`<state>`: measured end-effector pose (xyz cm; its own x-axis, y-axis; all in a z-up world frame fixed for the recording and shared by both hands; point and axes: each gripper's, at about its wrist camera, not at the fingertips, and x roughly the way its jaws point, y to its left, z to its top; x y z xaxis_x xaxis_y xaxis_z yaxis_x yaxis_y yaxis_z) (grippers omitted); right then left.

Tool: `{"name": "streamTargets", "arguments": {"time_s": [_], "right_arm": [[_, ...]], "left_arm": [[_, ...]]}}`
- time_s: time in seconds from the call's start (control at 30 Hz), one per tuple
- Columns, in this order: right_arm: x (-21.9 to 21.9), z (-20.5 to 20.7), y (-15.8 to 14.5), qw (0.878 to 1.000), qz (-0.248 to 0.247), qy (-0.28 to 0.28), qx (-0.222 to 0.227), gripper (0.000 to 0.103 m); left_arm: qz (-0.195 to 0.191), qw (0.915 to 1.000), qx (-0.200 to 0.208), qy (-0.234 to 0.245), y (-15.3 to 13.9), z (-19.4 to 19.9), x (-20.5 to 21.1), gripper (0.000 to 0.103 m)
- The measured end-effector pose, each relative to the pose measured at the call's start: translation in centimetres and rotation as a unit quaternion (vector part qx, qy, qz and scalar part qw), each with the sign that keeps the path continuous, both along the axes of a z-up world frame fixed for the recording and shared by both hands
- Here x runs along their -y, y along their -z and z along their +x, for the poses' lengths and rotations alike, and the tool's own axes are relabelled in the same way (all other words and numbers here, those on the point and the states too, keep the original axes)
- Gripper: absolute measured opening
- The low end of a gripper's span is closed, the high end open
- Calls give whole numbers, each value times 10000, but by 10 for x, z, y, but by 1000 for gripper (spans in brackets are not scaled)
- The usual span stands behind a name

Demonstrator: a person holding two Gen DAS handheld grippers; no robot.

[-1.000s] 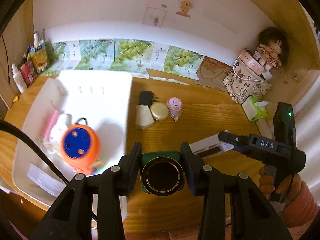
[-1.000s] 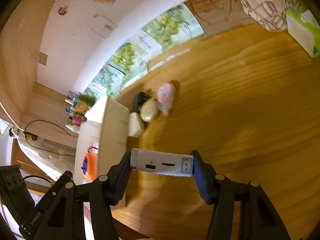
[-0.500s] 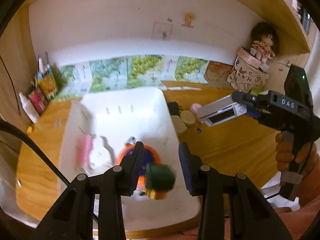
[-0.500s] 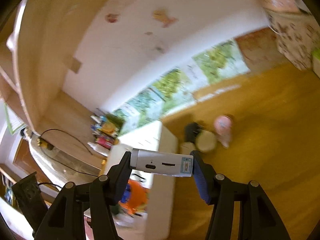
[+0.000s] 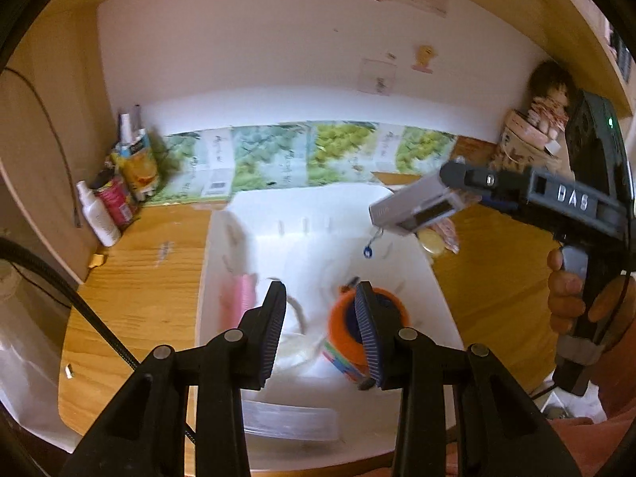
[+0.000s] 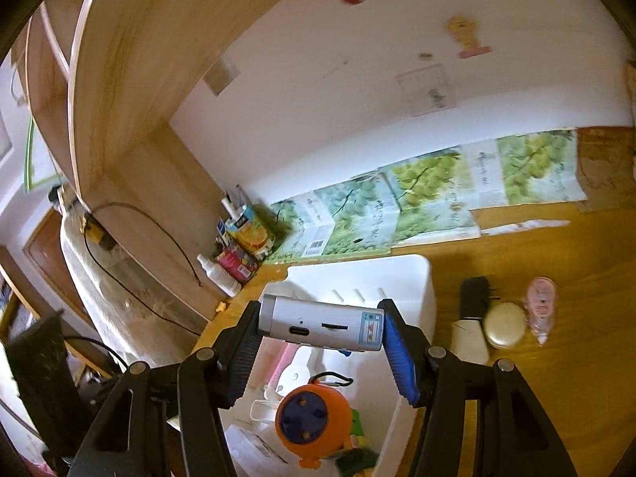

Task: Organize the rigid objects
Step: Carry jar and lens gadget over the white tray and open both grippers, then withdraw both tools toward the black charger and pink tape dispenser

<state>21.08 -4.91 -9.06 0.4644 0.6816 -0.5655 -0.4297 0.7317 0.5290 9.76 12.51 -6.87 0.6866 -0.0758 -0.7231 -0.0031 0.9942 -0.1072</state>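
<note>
Left claw hangs empty, jaws apart, above the white bin; orange toy sits just beyond its tips. Right claw clamps the silver device over the bin's near edge.

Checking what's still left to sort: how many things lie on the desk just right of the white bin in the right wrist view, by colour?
Black: 1, the black piece
White: 1, the white bottle
Gold: 1, the round gold case
Pink: 1, the pink bottle
Total: 4
</note>
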Motion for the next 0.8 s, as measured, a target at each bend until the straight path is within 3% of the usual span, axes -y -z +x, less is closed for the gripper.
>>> {"name": "streamTargets", "arguments": {"time_s": [0.13, 0.27, 0.37, 0.63, 0.8], "right_arm": [[-16, 1, 7, 9999, -119, -91, -26, 59], [-21, 4, 14, 9999, -59, -36, -133, 63], [-14, 5, 12, 9999, -48, 93, -56, 64], [11, -4, 9, 9981, -268, 550, 50, 71], [30, -23, 7, 9923, -898, 798, 294, 77]], "left_arm": [[-15, 9996, 83, -282, -1, 0, -16, 40], [-27, 9984, 142, -544, -3, 4, -31, 52], [-117, 9978, 163, -638, -3, 9, -39, 52], [-309, 9986, 47, -422, -2, 23, -35, 62], [-402, 9991, -46, -156, -7, 36, -18, 72]]}}
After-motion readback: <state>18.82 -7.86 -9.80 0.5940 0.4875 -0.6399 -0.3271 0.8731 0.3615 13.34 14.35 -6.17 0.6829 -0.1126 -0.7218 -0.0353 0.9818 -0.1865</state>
